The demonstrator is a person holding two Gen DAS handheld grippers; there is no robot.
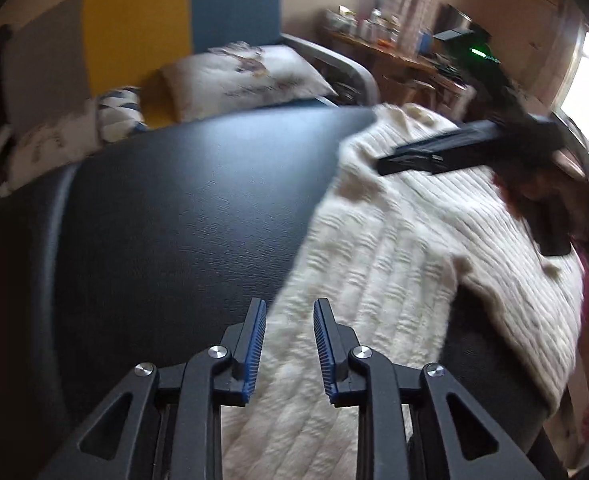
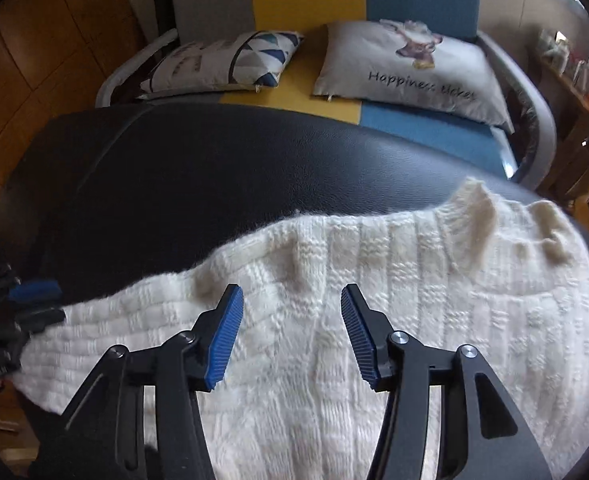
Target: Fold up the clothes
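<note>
From the left wrist, the left gripper (image 1: 288, 344) stood narrowly parted and empty over the cream knitted sweater (image 1: 394, 248) on the black padded surface (image 1: 182, 208), the right gripper (image 1: 410, 160) hovering beyond. The right wrist showed its own jaws wide, empty above the knit, and only there a pillow (image 2: 410, 68) reading "Happiness".

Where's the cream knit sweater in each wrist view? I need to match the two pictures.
Left wrist: the sweater fills the right half, running from the right gripper down under this camera's fingers.
Right wrist: the sweater spreads across the lower half, below the fingers.
Shared landmark: the lettered pillow beyond the black surface.
</note>
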